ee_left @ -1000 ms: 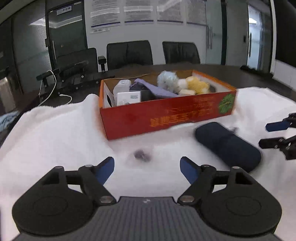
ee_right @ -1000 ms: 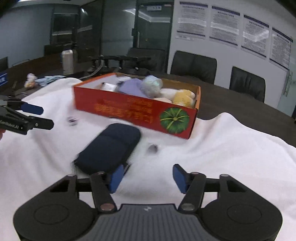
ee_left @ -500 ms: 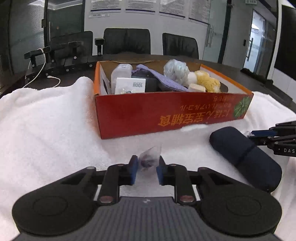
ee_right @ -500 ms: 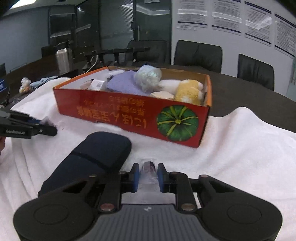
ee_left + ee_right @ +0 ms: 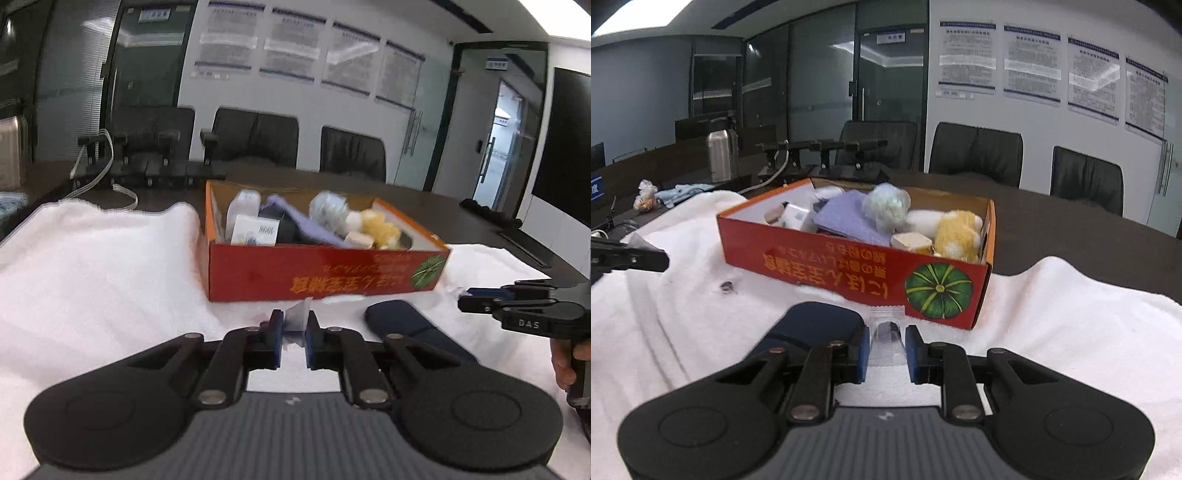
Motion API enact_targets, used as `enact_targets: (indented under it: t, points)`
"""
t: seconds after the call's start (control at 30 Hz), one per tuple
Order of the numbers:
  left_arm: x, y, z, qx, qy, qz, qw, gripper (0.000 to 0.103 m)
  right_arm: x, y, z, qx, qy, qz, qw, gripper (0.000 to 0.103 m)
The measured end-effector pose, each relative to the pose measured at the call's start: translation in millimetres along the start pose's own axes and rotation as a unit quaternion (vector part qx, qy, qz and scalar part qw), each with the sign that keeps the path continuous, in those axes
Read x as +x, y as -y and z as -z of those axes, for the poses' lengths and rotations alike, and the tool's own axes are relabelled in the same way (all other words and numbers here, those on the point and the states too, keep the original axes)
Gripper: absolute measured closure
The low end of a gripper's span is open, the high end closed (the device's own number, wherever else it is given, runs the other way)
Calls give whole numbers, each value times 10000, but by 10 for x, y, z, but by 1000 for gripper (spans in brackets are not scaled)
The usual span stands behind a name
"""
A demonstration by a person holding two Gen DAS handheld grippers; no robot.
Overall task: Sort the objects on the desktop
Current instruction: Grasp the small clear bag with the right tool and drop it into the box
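Nearest in the left wrist view, the left gripper has its jaws nearly together, pinching a small clear packet; those jaws have just been closing on it. In the right wrist view, the right gripper has its jaws narrowed onto a second clear plastic sachet with a dark piece inside, pads against its 2 sides.

Just beyond the right gripper, to its left, a dark blue pouch lies on the white towel that covers the tabletop. A small dark item sits alone on the towel further left, near the tip of the left gripper as seen from the right wrist.

Behind the pouch stands the red cardboard box, printed with a green pumpkin. It holds a purple cloth, a pale wrapped ball, a yellow plush toy and a white carton.

Farther back are black chairs, a steel flask and wall posters.
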State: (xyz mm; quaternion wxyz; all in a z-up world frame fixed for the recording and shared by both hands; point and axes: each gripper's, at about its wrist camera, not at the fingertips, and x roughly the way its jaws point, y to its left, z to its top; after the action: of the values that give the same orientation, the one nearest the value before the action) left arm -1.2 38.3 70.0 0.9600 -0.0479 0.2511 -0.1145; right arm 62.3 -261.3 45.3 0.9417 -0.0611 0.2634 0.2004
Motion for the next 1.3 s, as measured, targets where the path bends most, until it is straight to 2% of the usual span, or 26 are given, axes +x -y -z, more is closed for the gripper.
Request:
enact_targets:
  t: [0.1,0.23,0.3,0.37,0.47,0.57,0.63,0.73,0.83,0.87,0.9,0.97,1.0,1.03,1.1,1.17,1.2,1.3]
  points:
    - [-143,120,-173,277,131,70,9995,91,-175,-44,-59,-62,143,-80,9998,84]
    - [-133,272,-625,703,376,241,9965,91,-399,-39,-354,-223,430,-156,9987,84]
    - [-3,325,-874,768,323,431,9956,91,-423,25,-584,-231,532,-164,9982,84]
    - [251,406,-1109,776,100,612,9951,91,-356,109,-828,-178,466,-205,9985,84]
    - [854,576,-1338,764,-515,759,9928,91,-35,228,-1178,-58,45,-213,9997,83]
    - [1533,803,-1321,781,-1185,665,9876,91,477,372,-1399,328,-611,-312,9971,83]
    - [1884,890,-1259,786,-1492,573,9840,91,840,468,-1441,715,-1171,-368,9899,83]
    - [2234,841,-1182,370,-1871,614,9797,91,1210,586,-1393,1116,-1707,-336,9784,83]
    - [2337,688,-1118,-53,-2000,592,9780,75,1422,660,-1278,1419,-2055,-351,9677,81]
    - [2303,641,-1120,-97,-1943,563,9793,65,1474,673,-1245,1500,-2151,-338,9644,78]
    - [2239,604,-1133,-79,-1852,540,9812,57,1508,671,-1209,1527,-2233,-322,9622,72]
    - [2061,516,-1235,7,-1610,617,9850,50,1510,681,-1236,1609,-2232,-224,9611,47]
    - [1988,463,-1310,0,-1516,580,9867,43,1480,687,-1280,1635,-2165,-204,9623,45]
    - [1896,416,-1406,-29,-1402,457,9891,38,1442,687,-1339,1650,-2081,-168,9639,44]
    - [1782,318,-1597,-149,-1292,32,9915,14,1403,654,-1509,1614,-1967,-84,9670,43]
    - [1718,180,-1792,-461,-1313,-557,9887,5,1351,577,-1706,1533,-1857,14,9706,32]
    - [1706,129,-1856,-605,-1359,-780,9858,2,1318,513,-1812,1460,-1764,90,9734,30]
    - [1635,0,-1993,-908,-1391,-1392,9762,1,1243,332,-2068,1124,-1504,324,9817,23]
